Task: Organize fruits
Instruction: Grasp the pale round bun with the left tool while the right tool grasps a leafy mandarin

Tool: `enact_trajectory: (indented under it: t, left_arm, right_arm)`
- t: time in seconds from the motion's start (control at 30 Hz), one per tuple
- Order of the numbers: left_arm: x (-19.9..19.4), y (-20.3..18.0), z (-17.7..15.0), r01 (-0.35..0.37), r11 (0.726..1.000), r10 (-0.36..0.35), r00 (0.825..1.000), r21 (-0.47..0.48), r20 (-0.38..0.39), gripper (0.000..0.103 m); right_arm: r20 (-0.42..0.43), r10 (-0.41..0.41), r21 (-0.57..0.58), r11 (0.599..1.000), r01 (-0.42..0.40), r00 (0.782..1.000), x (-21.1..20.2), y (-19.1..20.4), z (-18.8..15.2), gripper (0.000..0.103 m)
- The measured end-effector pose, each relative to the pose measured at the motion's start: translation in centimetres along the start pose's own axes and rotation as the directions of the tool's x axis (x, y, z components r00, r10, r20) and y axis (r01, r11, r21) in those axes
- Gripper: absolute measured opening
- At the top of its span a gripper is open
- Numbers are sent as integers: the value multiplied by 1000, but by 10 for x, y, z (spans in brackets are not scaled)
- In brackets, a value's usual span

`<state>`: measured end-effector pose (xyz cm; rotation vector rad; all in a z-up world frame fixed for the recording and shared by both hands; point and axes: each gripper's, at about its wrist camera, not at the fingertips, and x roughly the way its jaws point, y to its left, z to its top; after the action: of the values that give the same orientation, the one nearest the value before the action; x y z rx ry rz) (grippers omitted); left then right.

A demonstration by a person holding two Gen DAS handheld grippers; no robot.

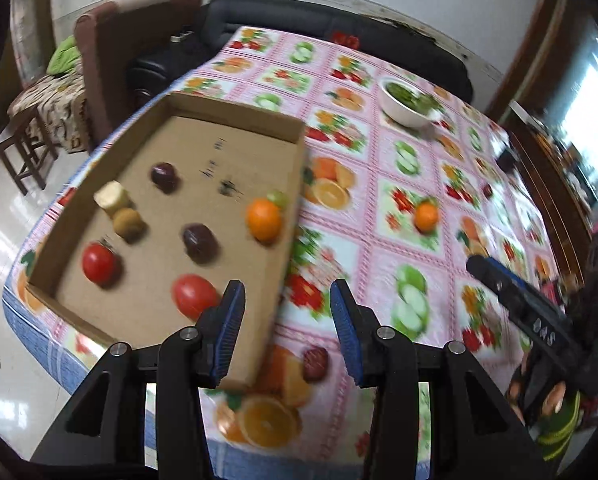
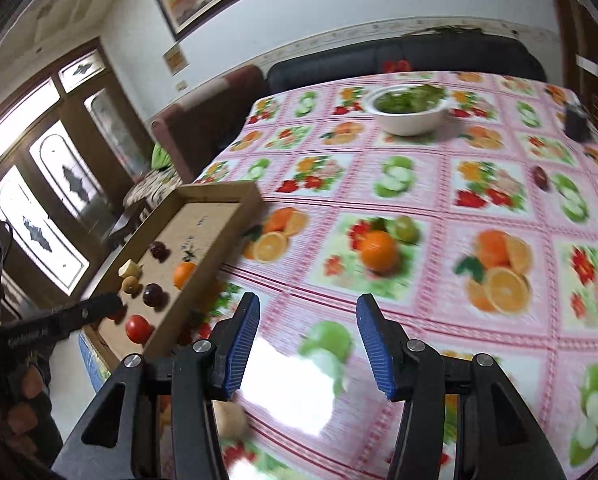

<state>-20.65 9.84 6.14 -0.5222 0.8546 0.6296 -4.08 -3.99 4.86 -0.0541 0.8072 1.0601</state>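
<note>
Left wrist view. Left hand-held gripper (image 1: 287, 312) spread, nothing between its blue pads, hanging over the near right wall of the cardboard tray (image 1: 235, 110). Tray sits on the worktop (image 1: 379, 152), which wears a fruit-print cloth. In the tray: two red tomatoes (image 1: 99, 263) at 7 o'clock, two dark plums (image 1: 199, 242) mid-floor, a brown round fruit (image 1: 127, 221) touching a pale cut piece (image 1: 111, 197) at 9 o'clock, an orange (image 1: 263, 219) against the right wall with a green grape (image 1: 279, 198) just behind it. Loose orange (image 1: 426, 216) on the cloth at 3 o'clock of the tray. A dark fruit (image 1: 315, 363) lies on the cloth near the tray's near corner. White bowl (image 1: 407, 104) of greens at 1 o'clock. Right hand-held gripper (image 1: 539, 312) enters at 4 o'clock.

Right wrist view. Right hand-held gripper (image 2: 307, 340) spread, empty, above the cloth. Loose orange (image 2: 379, 250) at 12 o'clock of it, well apart, a green grape (image 2: 406, 227) just beside. Tray (image 2: 223, 196) at 10 o'clock. Image blurred.
</note>
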Motion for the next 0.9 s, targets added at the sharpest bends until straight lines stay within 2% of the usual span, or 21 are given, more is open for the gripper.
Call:
enact_trajectory:
  t: [0.37,0.67,0.9]
  left_arm:
    - [-7,-48,-37,36,995,-34,999,90,-26,42]
    - [-12,-52,-64,65,996,-63,997,61,-40,42]
    - [-8,-53,-73,74,997,-72,996,35,-61,42]
  right_arm:
    - [32,5,79,997,-7,999,-22,-50,-11,53]
    - [23,44,69,997,-45,999,-23,-60,-7,53]
    - [5,66,59,996,-66,998,-18,-52,-6,53]
